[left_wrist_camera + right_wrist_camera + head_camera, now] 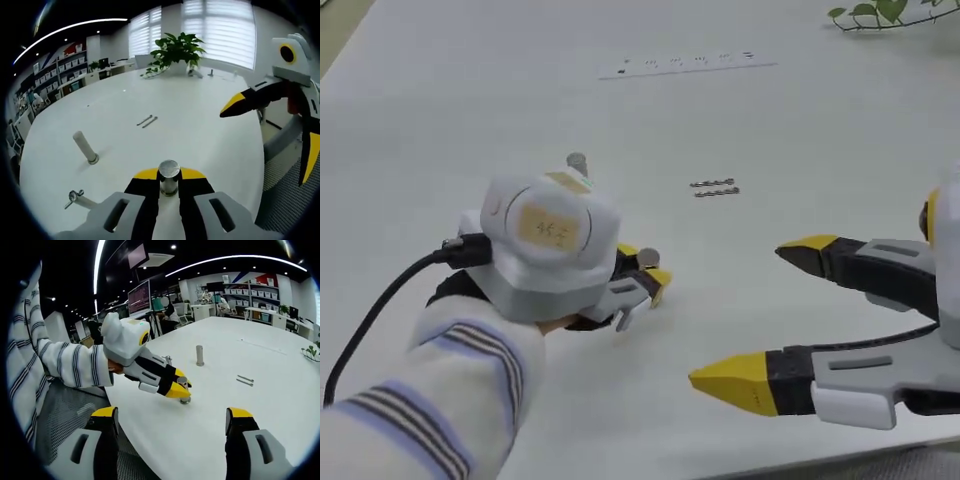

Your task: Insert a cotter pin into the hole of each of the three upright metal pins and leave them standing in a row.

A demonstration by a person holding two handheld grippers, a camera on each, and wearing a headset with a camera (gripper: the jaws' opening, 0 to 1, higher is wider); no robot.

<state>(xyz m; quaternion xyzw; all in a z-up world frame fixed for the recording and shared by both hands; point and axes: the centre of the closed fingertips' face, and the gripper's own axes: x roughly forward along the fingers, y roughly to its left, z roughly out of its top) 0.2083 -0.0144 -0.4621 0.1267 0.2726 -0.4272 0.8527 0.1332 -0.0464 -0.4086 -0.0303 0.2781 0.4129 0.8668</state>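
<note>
Nearest, your left hand-held gripper (169,182) is clamped around one upright metal pin (169,169). Your right hand-held gripper (744,314), jaws spread and empty, is the free one; the two cotter pins (713,187) lie farther out on the surface (470,100), beyond it, long axes crosswise.

Black jaws have yellow tips; the white sleeve (440,400) is dark-striped.
</note>
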